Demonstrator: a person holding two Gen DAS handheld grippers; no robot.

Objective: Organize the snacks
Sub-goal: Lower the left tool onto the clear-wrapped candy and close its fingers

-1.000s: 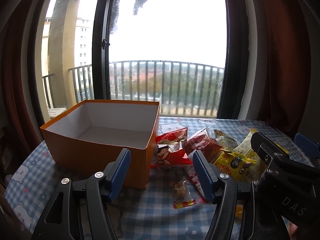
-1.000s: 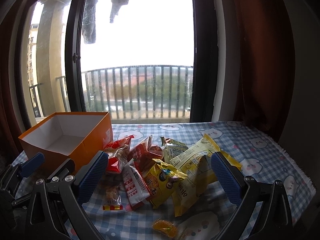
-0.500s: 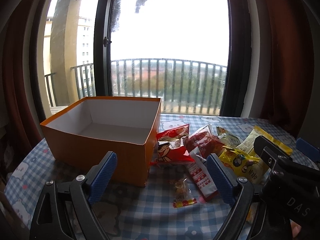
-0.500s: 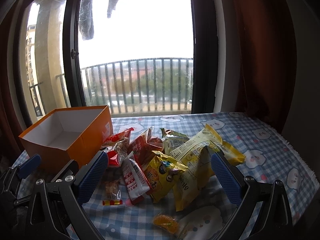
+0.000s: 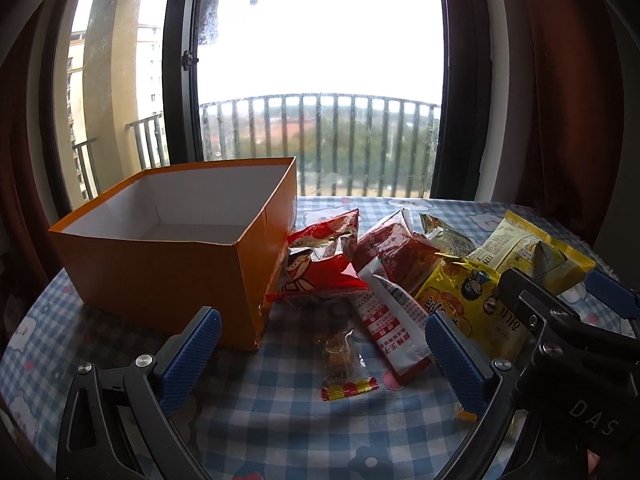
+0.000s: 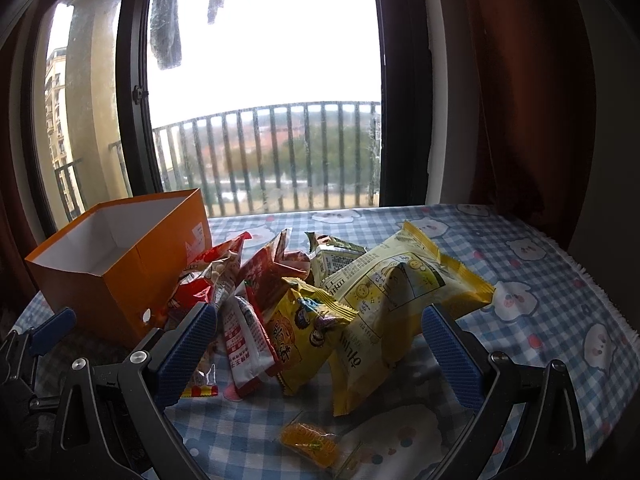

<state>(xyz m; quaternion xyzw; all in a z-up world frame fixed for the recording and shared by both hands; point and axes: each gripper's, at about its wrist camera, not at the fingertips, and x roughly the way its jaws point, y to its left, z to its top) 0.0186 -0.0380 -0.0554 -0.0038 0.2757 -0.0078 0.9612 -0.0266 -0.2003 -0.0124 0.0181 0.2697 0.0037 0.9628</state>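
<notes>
An empty orange box [image 5: 168, 268] [image 6: 120, 280] stands at the table's left. A pile of snack packets lies right of it: a red packet [image 5: 320, 268], a dark red packet [image 5: 394, 254], a white and red packet [image 5: 394, 330] [image 6: 244, 344], a yellow packet [image 5: 476, 304] [image 6: 308, 332] and a pale yellow bag [image 6: 396, 304]. A small clear candy wrapper [image 5: 344, 364] lies in front. My left gripper [image 5: 320, 354] is open and empty above that wrapper. My right gripper [image 6: 316, 354] is open and empty, close over the yellow packets.
The table has a blue checked cloth [image 6: 540, 272]. A small orange candy [image 6: 308, 440] lies near the front edge. A window with a balcony railing [image 5: 320, 140] is behind the table, with dark red curtains [image 6: 532, 100] at the sides. The right gripper's body [image 5: 560, 340] shows beside my left one.
My left gripper has opened wide and moved closer to the snack pile. My right gripper stayed open and moved forward and down toward the yellow packets.
</notes>
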